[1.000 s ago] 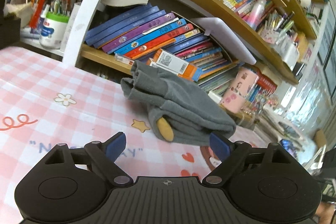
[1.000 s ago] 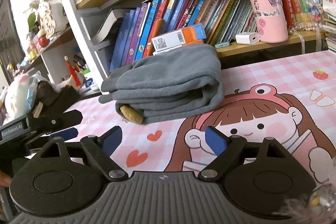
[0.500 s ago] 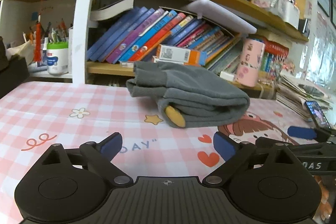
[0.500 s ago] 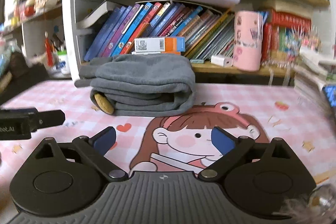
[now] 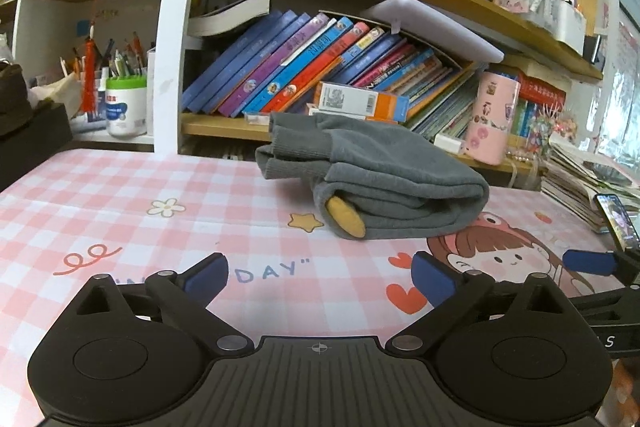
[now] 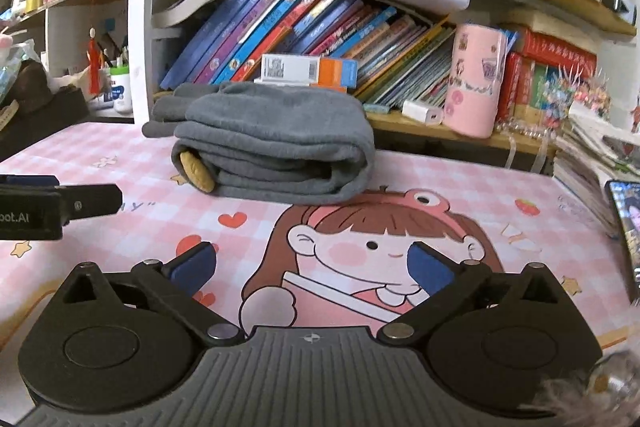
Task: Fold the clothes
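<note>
Left wrist view shows the grey garment (image 5: 376, 187) folded into a thick bundle at the far side of the pink checked table mat (image 5: 120, 195), in front of the bookshelf (image 5: 320, 75). Left gripper (image 5: 320, 273) and right gripper (image 6: 312, 263) hover near, spread wide, grasping nothing. The fold looks done; any tidying should press the loose cuffs flat without dragging the layers.

garment: I see one grey sweatshirt (image 5: 384, 183) folded into a thick bundle | pose: flat on the pink mat, ribbed cuffs poking out its left end, a yellow patch at the front-left corner | place: ahead of my left gripper (image 5: 319, 273), apart from its fingers
</note>
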`<state>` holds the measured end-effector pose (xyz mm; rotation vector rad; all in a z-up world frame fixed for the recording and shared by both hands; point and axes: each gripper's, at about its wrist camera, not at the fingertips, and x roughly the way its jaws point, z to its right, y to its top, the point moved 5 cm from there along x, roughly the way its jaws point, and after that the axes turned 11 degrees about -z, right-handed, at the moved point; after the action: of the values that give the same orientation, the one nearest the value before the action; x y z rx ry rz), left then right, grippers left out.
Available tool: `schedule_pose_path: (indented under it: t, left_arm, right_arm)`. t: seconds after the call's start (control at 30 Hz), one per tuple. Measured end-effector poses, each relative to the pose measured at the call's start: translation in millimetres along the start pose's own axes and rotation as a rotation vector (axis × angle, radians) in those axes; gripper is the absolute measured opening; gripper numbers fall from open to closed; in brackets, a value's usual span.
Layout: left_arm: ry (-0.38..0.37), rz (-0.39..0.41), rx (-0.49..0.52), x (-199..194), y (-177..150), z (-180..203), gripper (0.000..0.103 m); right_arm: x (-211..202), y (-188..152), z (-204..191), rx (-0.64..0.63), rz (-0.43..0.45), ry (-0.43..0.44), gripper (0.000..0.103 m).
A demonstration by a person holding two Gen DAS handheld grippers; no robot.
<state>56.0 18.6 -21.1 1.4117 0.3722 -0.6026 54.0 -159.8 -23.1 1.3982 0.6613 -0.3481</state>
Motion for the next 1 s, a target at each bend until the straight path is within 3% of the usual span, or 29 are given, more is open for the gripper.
schedule_pose_path:
  t: [0.17, 0.4, 1.0]
  left_arm:
    - [0.027, -0.008, -0.003, 1.3, -0.3, -0.7, 0.1]
    - [0.059, 0.041, 0.113, -6.8, -1.2, 18.5, 0.103]
    - [0.076, -0.004, 0.049, 0.7, -1.4, 7.8, 0.103]
  right_arm:
    - [0.7, -0.7, -1.5, -0.003, -0.006, 0.008, 0.103]
    - [-1.4, -0.9, -5.6, -0.032, 0.003, 0.006, 0.103]
    - [4.8, -1.3, -3.6, -0.023, -0.033, 0.02, 0.103]
